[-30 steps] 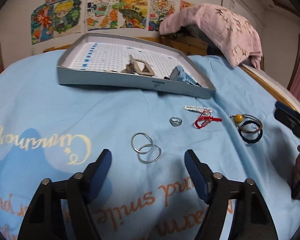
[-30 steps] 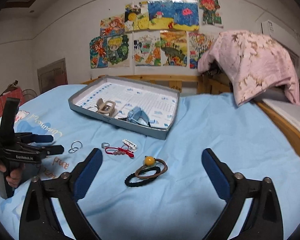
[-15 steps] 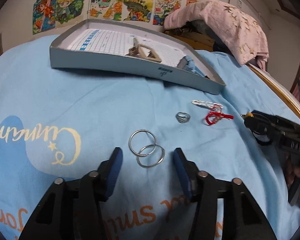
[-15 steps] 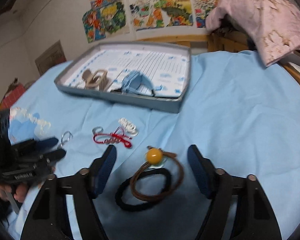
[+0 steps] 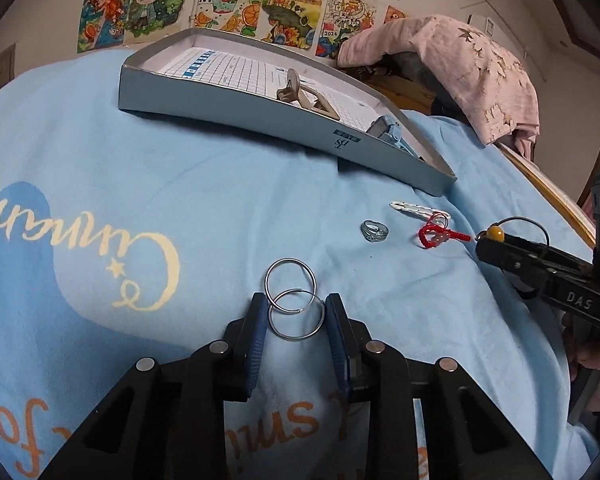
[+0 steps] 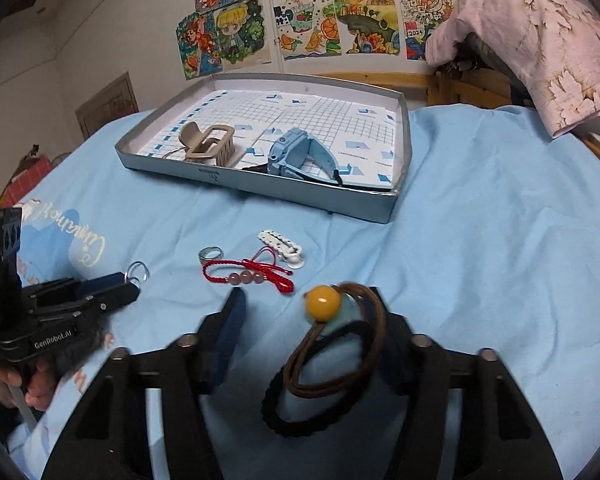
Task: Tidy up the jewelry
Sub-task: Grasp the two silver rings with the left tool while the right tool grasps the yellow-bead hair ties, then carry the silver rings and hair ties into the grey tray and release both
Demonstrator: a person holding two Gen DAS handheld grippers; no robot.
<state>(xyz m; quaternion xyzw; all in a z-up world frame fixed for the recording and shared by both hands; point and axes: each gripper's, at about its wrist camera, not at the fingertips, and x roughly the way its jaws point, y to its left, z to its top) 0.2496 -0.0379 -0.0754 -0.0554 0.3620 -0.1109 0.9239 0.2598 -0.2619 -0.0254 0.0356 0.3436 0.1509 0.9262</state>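
Two silver hoop rings [image 5: 294,304] lie on the blue sheet. My left gripper [image 5: 297,314] has its pads on both sides of the nearer hoop, closed in on it. My right gripper [image 6: 308,332] straddles a brown hair tie with a yellow bead [image 6: 324,300] and a black hair tie [image 6: 312,408], jaws still apart. A silver ring [image 5: 374,231], a red cord bracelet [image 6: 248,274] and a white hair clip [image 6: 280,244] lie between them. The grey tray [image 6: 260,188] holds a beige claw clip [image 6: 206,146] and a blue watch [image 6: 296,156].
A pink cloth [image 6: 540,40] hangs over a wooden bed rail at the back right. Drawings cover the wall behind the tray. The blue sheet has printed lettering at the left and front.
Both grippers have moved forward and down and narrowed. The left now flanks the nearer hoop; the right now straddles the hair ties.
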